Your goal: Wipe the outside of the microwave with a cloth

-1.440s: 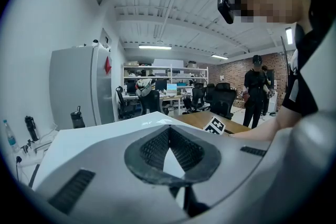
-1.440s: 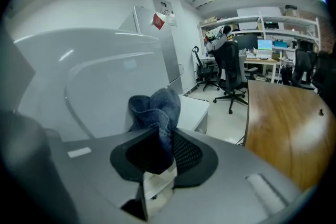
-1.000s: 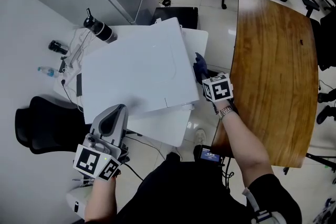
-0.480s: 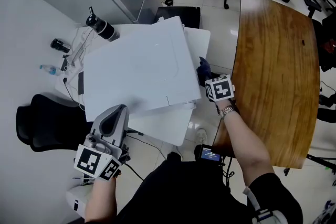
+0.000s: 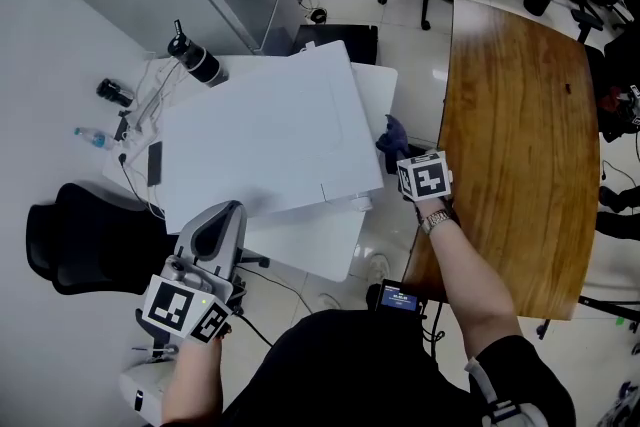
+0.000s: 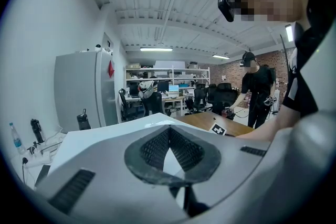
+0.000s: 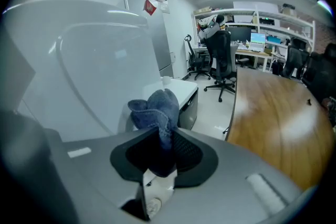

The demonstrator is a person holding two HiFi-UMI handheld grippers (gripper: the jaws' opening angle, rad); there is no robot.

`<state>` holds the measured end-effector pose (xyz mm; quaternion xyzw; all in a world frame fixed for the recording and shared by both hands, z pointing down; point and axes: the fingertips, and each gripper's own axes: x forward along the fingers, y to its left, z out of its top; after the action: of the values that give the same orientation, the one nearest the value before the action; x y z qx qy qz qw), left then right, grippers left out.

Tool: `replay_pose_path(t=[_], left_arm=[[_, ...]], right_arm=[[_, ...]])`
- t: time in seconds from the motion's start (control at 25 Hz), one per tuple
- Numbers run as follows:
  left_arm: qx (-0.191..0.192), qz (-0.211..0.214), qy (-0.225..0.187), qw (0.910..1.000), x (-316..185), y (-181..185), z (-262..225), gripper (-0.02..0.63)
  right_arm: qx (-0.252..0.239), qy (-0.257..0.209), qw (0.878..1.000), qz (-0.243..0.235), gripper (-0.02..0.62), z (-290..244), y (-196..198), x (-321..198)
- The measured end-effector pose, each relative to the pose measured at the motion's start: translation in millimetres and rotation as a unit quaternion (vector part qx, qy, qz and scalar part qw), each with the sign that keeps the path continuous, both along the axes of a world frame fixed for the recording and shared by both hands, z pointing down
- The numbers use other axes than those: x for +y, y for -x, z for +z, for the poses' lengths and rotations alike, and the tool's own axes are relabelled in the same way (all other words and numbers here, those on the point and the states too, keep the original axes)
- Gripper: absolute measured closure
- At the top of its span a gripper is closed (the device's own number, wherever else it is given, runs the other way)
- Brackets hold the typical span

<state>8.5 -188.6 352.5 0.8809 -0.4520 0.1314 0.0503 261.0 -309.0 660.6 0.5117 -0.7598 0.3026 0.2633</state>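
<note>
A person stands over a white microwave (image 5: 260, 140) on a white surface (image 5: 315, 250), a tool in each hand, midway through wiping down the appliance's outside. The right tool (image 5: 398, 151) has its jaws clamped narrow on a bunched blue cloth (image 5: 392, 133), which sticks out past the tips and sits just beside the microwave's right wall. Neither the head view nor the right gripper view shows whether the fabric actually presses on the panel. The left tool (image 5: 222, 215) has its jaws closed together with nothing between them. It points across the microwave's top from the near left corner, apparently there to steady the box, though contact cannot be confirmed. The step in hand looks to be the right side wall, with the top panel showing bare and white in the head view. The next move likely calls for pressing the cloth flat against that wall and sweeping it along the panel's length. The clamp would need to stay firm enough that the wad does not slip out, while the other hand braces the microwave against sliding on the surface.
</note>
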Motion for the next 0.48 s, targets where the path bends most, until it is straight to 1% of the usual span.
replay_pose_path(t=[0.2,0.48], left_arm=[[0.016,0.015,-0.010,0.9997,9,5,-4,0.601],[0.046,0.031,-0.020,0.9983,33,27,-9,0.601]], right_arm=[[0.014,-0.016,1.000,0.019,0.518,-21,-11,16],[0.034,-0.039,0.998,0.047,0.518,-54,-17,57]])
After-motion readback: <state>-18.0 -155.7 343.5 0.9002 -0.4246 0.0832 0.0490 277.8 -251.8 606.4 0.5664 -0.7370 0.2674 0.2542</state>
